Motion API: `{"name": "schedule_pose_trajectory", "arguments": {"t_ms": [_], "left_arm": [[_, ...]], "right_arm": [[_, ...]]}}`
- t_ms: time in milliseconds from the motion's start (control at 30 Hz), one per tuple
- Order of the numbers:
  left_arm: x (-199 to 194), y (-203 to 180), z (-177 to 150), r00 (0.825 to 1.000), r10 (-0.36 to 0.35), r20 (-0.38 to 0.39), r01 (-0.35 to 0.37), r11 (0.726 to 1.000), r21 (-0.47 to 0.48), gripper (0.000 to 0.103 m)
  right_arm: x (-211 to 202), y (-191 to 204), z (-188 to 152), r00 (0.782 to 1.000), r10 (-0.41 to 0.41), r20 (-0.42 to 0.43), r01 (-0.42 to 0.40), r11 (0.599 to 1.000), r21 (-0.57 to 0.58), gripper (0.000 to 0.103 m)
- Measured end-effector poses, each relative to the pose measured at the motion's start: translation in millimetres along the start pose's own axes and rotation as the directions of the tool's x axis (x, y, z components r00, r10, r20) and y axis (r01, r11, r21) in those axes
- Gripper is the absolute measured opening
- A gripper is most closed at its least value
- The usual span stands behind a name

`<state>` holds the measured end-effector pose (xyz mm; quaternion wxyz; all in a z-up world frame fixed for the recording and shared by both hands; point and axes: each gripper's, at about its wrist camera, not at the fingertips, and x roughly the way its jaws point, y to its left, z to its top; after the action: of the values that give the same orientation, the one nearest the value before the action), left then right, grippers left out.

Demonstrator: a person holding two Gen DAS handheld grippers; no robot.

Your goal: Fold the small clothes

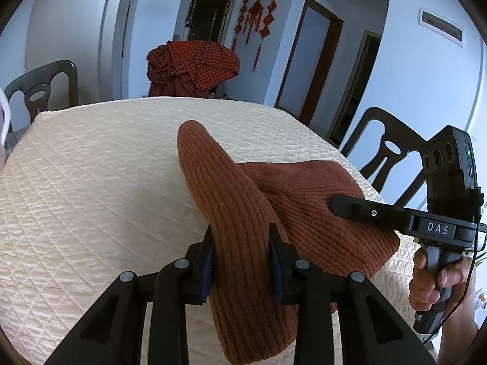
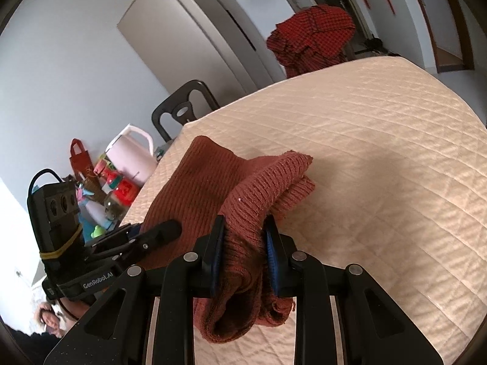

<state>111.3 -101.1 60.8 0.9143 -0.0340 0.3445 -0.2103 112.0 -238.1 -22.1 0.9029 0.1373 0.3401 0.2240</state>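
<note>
Showing bare quilted worktop left of the rust knit garment, the left wrist view has the left gripper clamping a fold. In the right wrist view, the right gripper clamps another fold near the worktop's front edge.

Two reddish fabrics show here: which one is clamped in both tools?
The plain rust-brown ribbed knit on the quilted table cover, gripped by the left tool and right tool. The red checked cloth hangs untouched behind the table.
</note>
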Motion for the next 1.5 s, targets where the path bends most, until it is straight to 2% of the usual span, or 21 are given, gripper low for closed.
{"name": "schedule_pose_trajectory", "arguments": {"t_ms": [333,600,700,867,1000,1100,1167,1300,1400,1500], "left_arm": [[-23.4,61.1,14.1,0.996,0.077,0.036,-0.076,0.997,-0.028,0.033],[-33.9,138.5,22.9,0.992,0.111,0.055,-0.107,0.991,-0.077,0.033],[-26.7,173.3,15.6,0.991,0.128,0.042,-0.122,0.984,-0.132,0.033],[-0.5,214.6,-15.6,0.99,0.132,-0.049,-0.14,0.957,-0.256,0.034],[-3.2,220.1,-22.0,0.995,0.101,-0.024,-0.103,0.945,-0.311,0.036],[-3.9,212.0,-21.5,0.992,0.125,-0.027,-0.128,0.948,-0.29,0.036],[-8.4,211.7,-19.2,0.99,0.139,-0.021,-0.14,0.947,-0.289,0.036],[-27.3,210.2,-6.9,0.974,0.225,0.02,-0.214,0.947,-0.24,0.035],[-30.2,203.4,6.7,0.971,0.233,0.055,-0.215,0.95,-0.226,0.035],[-7.5,205.8,17.1,0.971,0.239,0.02,-0.23,0.954,-0.193,0.035]], "right_arm": [[58.2,39.0,25.1,0.996,0.089,-0.023,-0.09,0.995,-0.044,0.025],[120.8,73.5,43.8,0.986,0.156,-0.058,-0.16,0.984,-0.074,0.025],[148.2,74.2,43.0,0.983,0.161,-0.089,-0.168,0.983,-0.074,0.025],[192.8,54.5,25.9,0.973,0.125,-0.194,-0.132,0.991,-0.021,0.027],[185.4,48.5,24.8,0.972,0.132,-0.193,-0.135,0.991,-0.005,0.034],[174.2,55.1,28.0,0.979,0.095,-0.182,-0.105,0.993,-0.047,0.034],[165.7,61.0,32.6,0.988,0.064,-0.144,-0.076,0.994,-0.081,0.034],[157.1,62.5,45.9,0.997,0.023,-0.074,-0.03,0.995,-0.098,0.033],[174.1,68.4,52.8,0.995,-0.004,-0.099,-0.009,0.992,-0.129,0.018],[198.7,70.7,54.3,0.99,-0.052,-0.135,0.03,0.987,-0.158,0.014]]}}
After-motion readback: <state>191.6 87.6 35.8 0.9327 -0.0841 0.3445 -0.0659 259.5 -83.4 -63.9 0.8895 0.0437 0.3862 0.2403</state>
